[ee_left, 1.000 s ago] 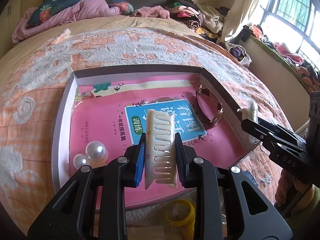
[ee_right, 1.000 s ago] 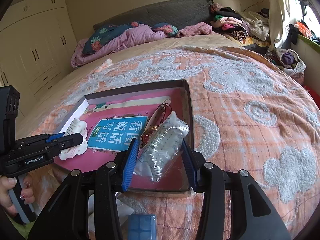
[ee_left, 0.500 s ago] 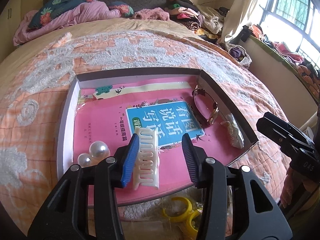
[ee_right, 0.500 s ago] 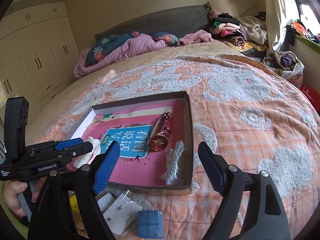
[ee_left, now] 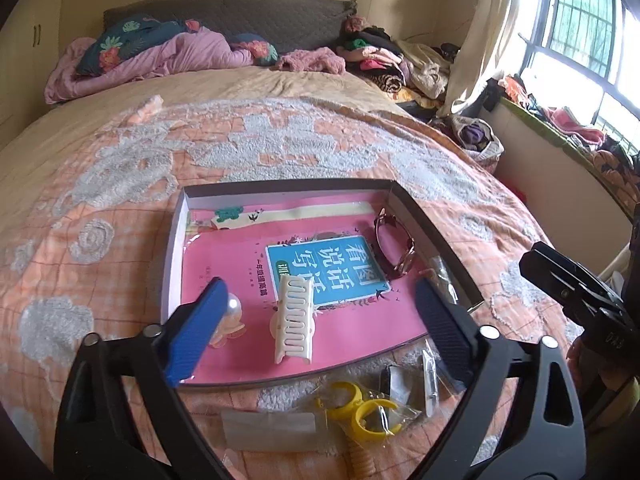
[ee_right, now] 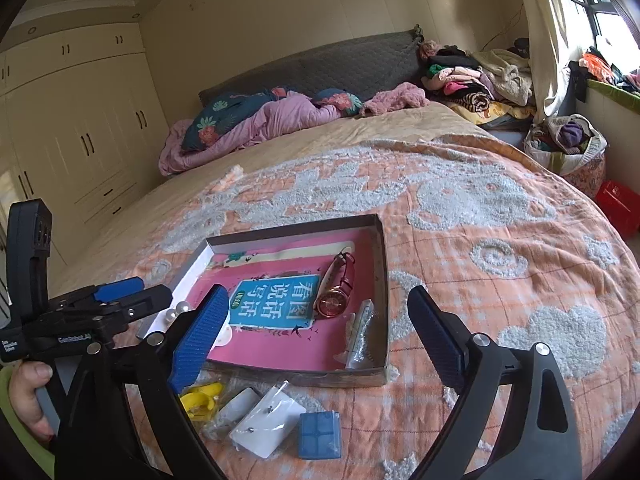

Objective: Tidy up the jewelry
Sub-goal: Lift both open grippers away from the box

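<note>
- We see a shallow open cardboard box [ee_left: 176, 240] with grey walls lying on the orange-and-grey patterned bedspread [ee_left: 120, 184]; its floor is covered by a pink booklet with a blue title panel [ee_left: 326, 268].
- Inside it, a cream plastic hair claw clip [ee_left: 294, 320] lies on the booklet near the front wall, free of any pad.
- Two white pearl-like beads [ee_right: 178, 311] sit in the box's front-left corner.
- A rose-gold wristwatch with a dark red strap [ee_right: 336, 292] lies toward the right wall, and a clear plastic packet holding a silvery piece [ee_right: 358, 334] lies along that wall.
- Our left gripper [ee_left: 320, 328] hangs above the clip with its blue-padded jaws opening wide, nothing pressed between them.
- Our right gripper [ee_right: 318, 340] likewise has its jaws opening wide over the box's front right, gripping nothing.
- Outside the box, just before its front wall, lie a yellow plastic ring in a clear bag [ee_left: 360, 408], small white cards in clear sleeves [ee_right: 260, 426] and a small blue square box [ee_right: 320, 435].
</note>
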